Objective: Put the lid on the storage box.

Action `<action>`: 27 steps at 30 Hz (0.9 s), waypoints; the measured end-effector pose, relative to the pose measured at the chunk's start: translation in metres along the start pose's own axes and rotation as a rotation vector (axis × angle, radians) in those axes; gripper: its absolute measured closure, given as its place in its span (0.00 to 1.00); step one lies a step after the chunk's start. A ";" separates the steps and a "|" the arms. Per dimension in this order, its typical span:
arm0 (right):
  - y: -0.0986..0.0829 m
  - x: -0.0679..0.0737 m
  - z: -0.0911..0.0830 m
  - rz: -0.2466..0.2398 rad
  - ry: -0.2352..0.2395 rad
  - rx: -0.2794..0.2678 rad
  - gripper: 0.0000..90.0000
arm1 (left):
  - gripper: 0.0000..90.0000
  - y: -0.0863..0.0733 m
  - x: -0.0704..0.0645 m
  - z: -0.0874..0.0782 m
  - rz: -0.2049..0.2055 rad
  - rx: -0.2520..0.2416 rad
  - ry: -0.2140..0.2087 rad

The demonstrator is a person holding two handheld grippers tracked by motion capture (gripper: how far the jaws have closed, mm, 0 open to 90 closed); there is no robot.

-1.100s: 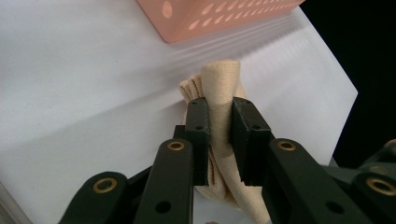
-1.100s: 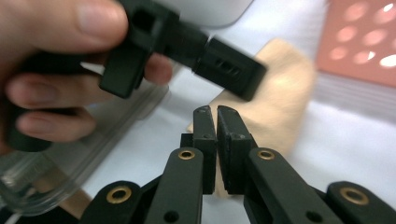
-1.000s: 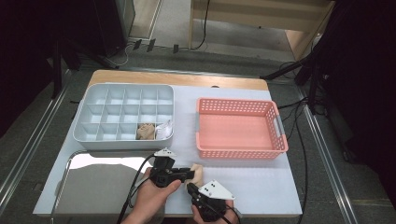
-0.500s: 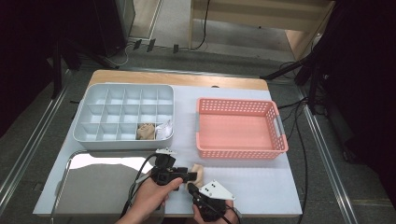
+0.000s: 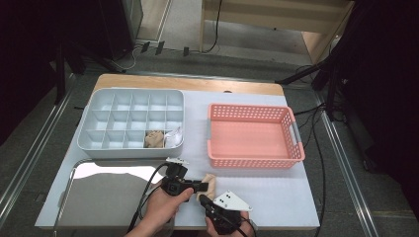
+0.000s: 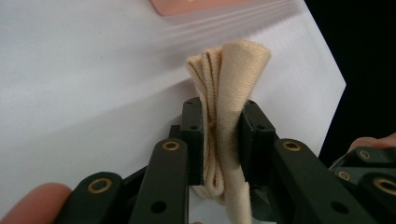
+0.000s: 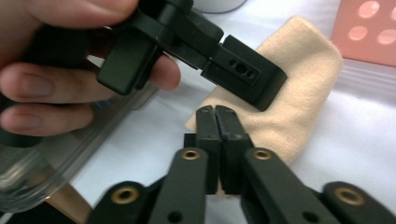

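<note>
Folded beige knit cloth [image 6: 227, 107] sits near the counter's [image 5: 276, 197] front edge, just below the pink plastic basket [image 5: 253, 136], pinched across its folds by the left claw [image 5: 200, 185]. Right claw [image 7: 216, 122] is closed on nothing, tips just beside the cloth. Keep layers bunched, lift straight, then carry toward the grey compartment tray [image 5: 131, 123].

At the bottom centre of the frame your left gripper [image 5: 200, 186] meets the folded beige cloth [image 5: 209, 183], and your right gripper [image 5: 203, 200] sits just below it. Above stand the grey divided tray [image 5: 99, 121] (upper left) and the pink basket [image 5: 254, 136] (right).
</note>
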State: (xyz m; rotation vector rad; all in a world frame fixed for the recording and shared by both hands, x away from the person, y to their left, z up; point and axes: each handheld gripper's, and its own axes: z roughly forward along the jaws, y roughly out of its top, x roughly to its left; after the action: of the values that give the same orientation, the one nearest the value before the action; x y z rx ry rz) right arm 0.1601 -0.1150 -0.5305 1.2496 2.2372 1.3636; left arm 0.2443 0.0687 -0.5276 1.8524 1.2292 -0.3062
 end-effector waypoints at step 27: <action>0.011 -0.057 -0.028 0.058 -0.191 -0.058 0.43 | 0.85 0.002 -0.011 -0.036 0.120 -0.123 0.103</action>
State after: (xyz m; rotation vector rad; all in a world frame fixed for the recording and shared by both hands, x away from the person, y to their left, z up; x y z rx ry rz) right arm 0.1842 -0.1731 -0.5191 1.3723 2.0343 1.2610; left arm 0.2319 0.0886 -0.4984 1.8451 1.1736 -0.0686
